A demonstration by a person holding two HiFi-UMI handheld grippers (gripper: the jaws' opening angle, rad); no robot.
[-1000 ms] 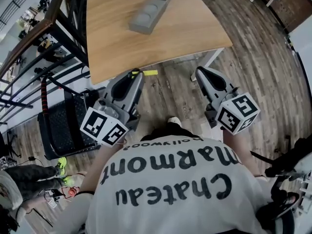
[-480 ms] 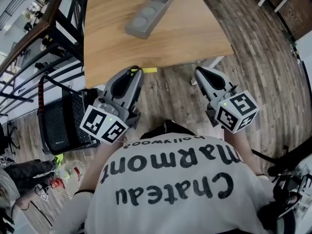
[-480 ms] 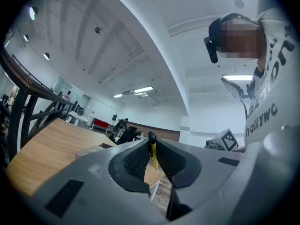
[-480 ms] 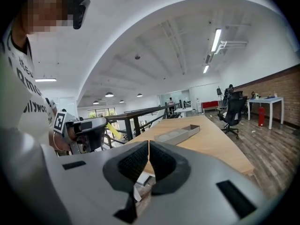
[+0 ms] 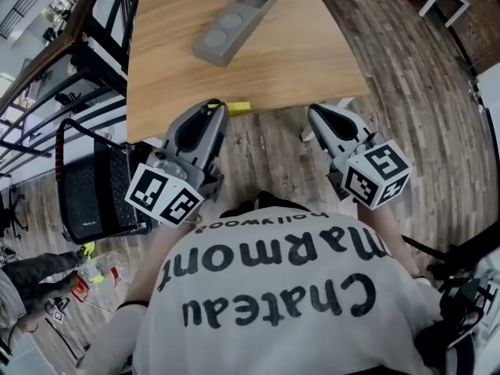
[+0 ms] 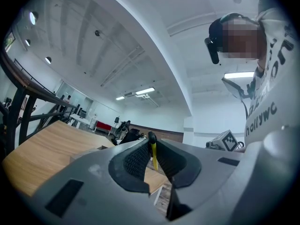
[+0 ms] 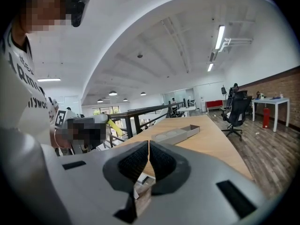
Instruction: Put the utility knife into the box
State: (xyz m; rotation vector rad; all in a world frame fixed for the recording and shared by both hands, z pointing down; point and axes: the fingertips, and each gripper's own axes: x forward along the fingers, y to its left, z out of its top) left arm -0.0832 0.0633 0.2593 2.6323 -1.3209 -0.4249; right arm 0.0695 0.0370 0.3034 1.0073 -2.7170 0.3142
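**Head view:** The left gripper (image 5: 216, 105) is seen at the left and the right gripper (image 5: 312, 109) at the right. Both are held out ahead of a person in a white printed shirt (image 5: 273, 295). Both tips are placed at the near edge of the wooden table (image 5: 305, 53), over the plank floor (image 5: 422, 116). The yellow utility knife (image 5: 238, 108) is seen sticking out to the right of the left gripper's tip, just at the table's near edge. The grey open box (image 5: 234, 23) is set on the far part of the table, long axis diagonal, well apart from both grippers. Round recesses are visible in its bottom. A black railing (image 5: 70, 61) is seen along the table's left side.

**Left gripper view:** The jaws are clamped on the utility knife. A thin yellow strip is pinched edge-on between the ribbed pads, with a dark end showing at the tips. The table is seen to the left, beyond the jaws. The right gripper's marker cube (image 6: 228, 139) is seen at the right, beside the shirt.

**Right gripper view:** The jaws are closed together, pad against pad, with nothing between them. The box is seen beyond the tips on the table, with its open end at the far right. The left gripper is visible at the left with the knife's yellow end projecting from it, near the railing. An office chair (image 7: 236, 110) is seen on the floor to the right of the table.
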